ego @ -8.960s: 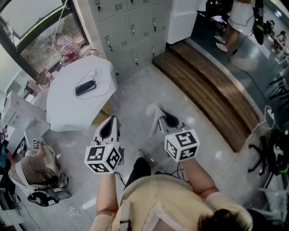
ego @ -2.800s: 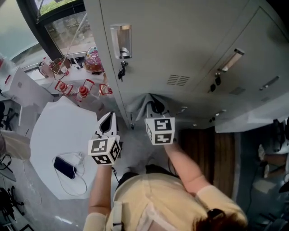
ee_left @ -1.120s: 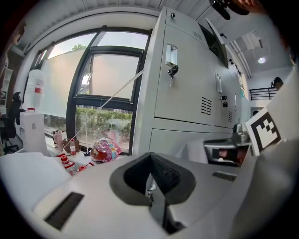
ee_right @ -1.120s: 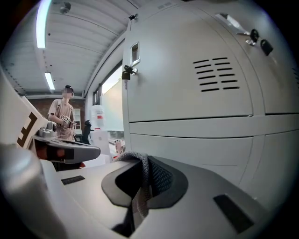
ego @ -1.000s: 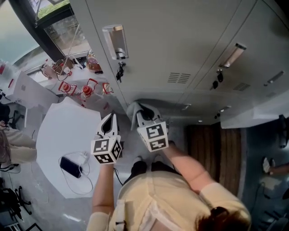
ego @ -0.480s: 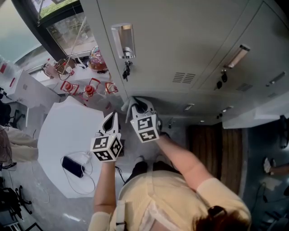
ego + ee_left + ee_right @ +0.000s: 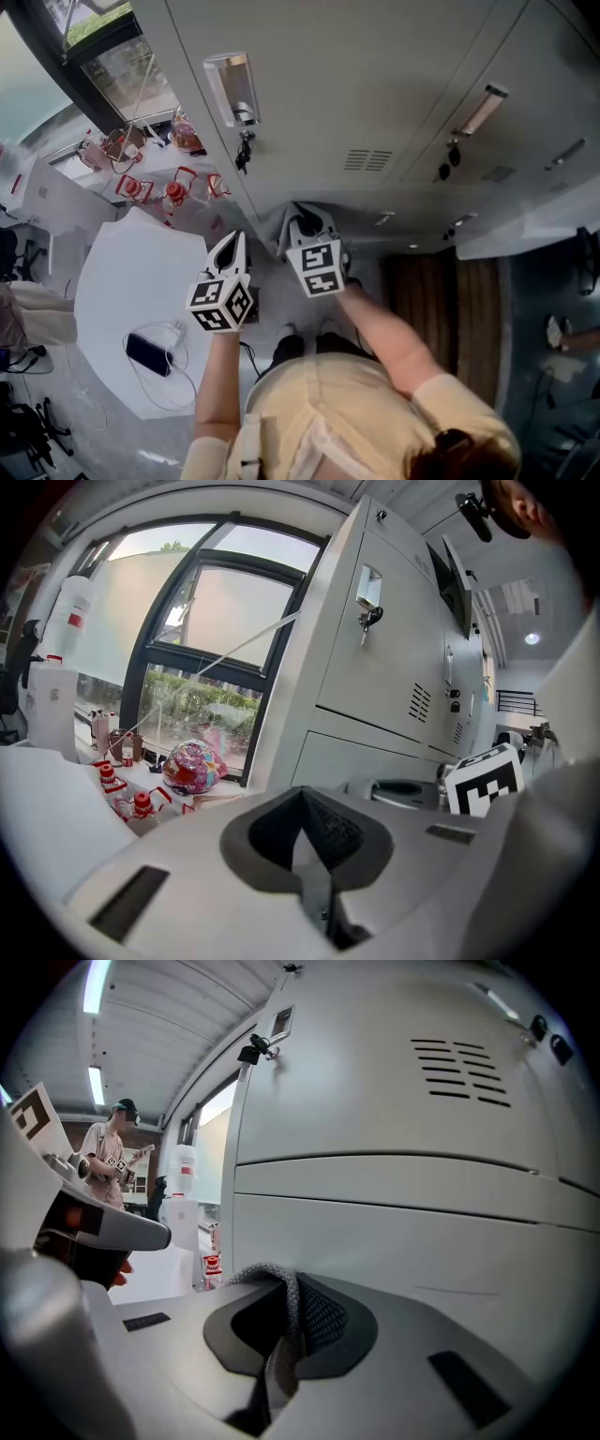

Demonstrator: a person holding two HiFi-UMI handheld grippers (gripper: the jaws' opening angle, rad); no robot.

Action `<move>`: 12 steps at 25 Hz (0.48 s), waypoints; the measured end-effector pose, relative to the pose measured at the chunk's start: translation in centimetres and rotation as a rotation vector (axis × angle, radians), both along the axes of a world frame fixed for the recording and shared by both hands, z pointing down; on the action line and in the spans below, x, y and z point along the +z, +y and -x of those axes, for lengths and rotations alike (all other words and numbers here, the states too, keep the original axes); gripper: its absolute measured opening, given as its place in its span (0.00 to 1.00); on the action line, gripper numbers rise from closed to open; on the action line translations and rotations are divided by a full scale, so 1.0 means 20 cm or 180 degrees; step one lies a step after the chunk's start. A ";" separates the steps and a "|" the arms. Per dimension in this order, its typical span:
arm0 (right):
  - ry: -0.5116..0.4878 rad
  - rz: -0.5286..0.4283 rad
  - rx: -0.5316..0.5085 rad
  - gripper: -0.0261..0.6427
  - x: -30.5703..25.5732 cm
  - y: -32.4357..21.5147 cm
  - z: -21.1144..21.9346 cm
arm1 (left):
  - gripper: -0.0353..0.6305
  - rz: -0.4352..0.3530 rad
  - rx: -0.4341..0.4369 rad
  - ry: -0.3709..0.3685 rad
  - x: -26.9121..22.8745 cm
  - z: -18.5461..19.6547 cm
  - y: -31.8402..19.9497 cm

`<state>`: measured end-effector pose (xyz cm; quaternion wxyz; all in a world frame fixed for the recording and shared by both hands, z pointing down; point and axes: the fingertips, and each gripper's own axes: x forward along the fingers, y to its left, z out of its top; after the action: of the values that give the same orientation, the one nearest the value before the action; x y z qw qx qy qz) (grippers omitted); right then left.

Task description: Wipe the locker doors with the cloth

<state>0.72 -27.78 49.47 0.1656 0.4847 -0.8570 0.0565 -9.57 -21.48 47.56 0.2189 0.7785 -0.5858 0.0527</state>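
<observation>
Grey locker doors (image 7: 375,103) fill the top of the head view. My right gripper (image 7: 306,223) is shut on a grey knitted cloth (image 7: 281,227) and holds it against a lower door below the vent slots (image 7: 368,160). In the right gripper view the cloth (image 7: 274,1283) bulges out of the closed jaws of that gripper (image 7: 285,1335), right against the door panel (image 7: 403,1232). My left gripper (image 7: 230,251) hangs left of it, away from the lockers, shut with nothing in it. The left gripper view shows its pads (image 7: 328,832) meeting.
A key hangs in a lock (image 7: 243,148) on the upper left door. A white round table (image 7: 122,281) with a phone (image 7: 148,353) stands at left, red-capped bottles (image 7: 173,192) on the sill. A wooden step (image 7: 441,300) lies at right. Another person (image 7: 111,1162) stands far off.
Over the last second my right gripper slid the cloth left along the lower door, then back to the right. The left gripper has barely moved.
</observation>
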 end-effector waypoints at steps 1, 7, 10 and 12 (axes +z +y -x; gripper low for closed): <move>0.0013 0.0010 0.0030 0.05 0.01 0.00 -0.03 | 0.03 0.0001 0.0018 0.0014 0.00 -0.01 -0.01; 0.0060 0.0012 0.0220 0.05 0.03 -0.02 -0.21 | 0.03 0.0002 0.0144 0.0020 0.01 -0.10 -0.06; 0.0081 0.0020 0.0307 0.05 0.03 -0.02 -0.29 | 0.03 -0.0021 0.0205 -0.0023 0.02 -0.14 -0.08; 0.0092 0.0032 0.0368 0.05 0.04 -0.02 -0.35 | 0.03 -0.0047 0.0233 -0.0062 0.02 -0.16 -0.09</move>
<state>7.64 -28.21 50.24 0.1768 0.5333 -0.8248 0.0633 -6.31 -23.38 47.94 0.2054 0.8005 -0.5595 0.0640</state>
